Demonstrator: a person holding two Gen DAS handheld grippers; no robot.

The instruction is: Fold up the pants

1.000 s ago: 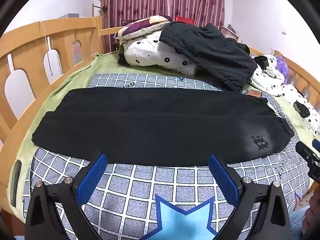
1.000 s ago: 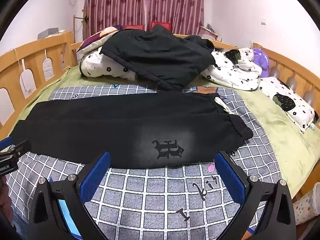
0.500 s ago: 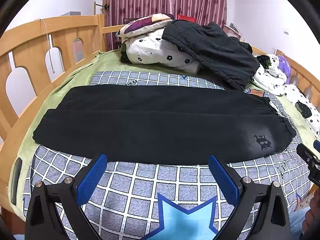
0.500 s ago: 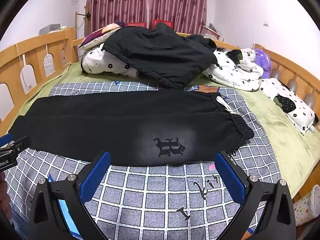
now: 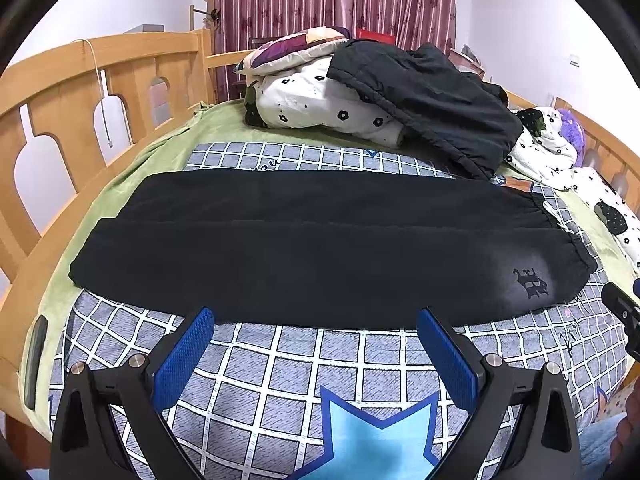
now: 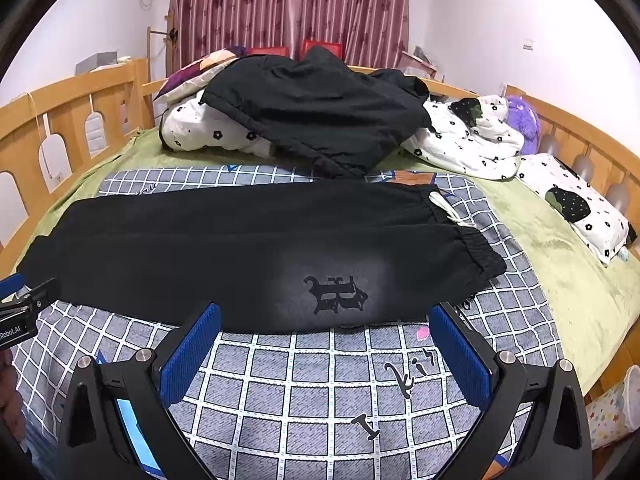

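The black pants [image 5: 328,256] are lying flat across the middle of both frames on the checked blanket [image 5: 352,364] of the bed, already doubled leg over leg. Being soft and limp, they are probably best taken by the elastic waistband and the cuffs. The left tool [image 5: 316,354] and the right tool [image 6: 325,354] are being held spread and empty at the lower frame edge, just short of the near fold.

The black pants [image 5: 320,248] lie flat across the grid-patterned blanket [image 5: 340,364] on the bed, folded lengthwise so one leg rests on the other, with the near leg offset a little toward the front. The elastic waistband [image 6: 476,240] sits at the right end with a white drawstring [image 6: 446,210] showing, the leg cuffs at the left. A dark gothic emblem [image 6: 335,294] on a faded grey patch marks the near leg by the waist.
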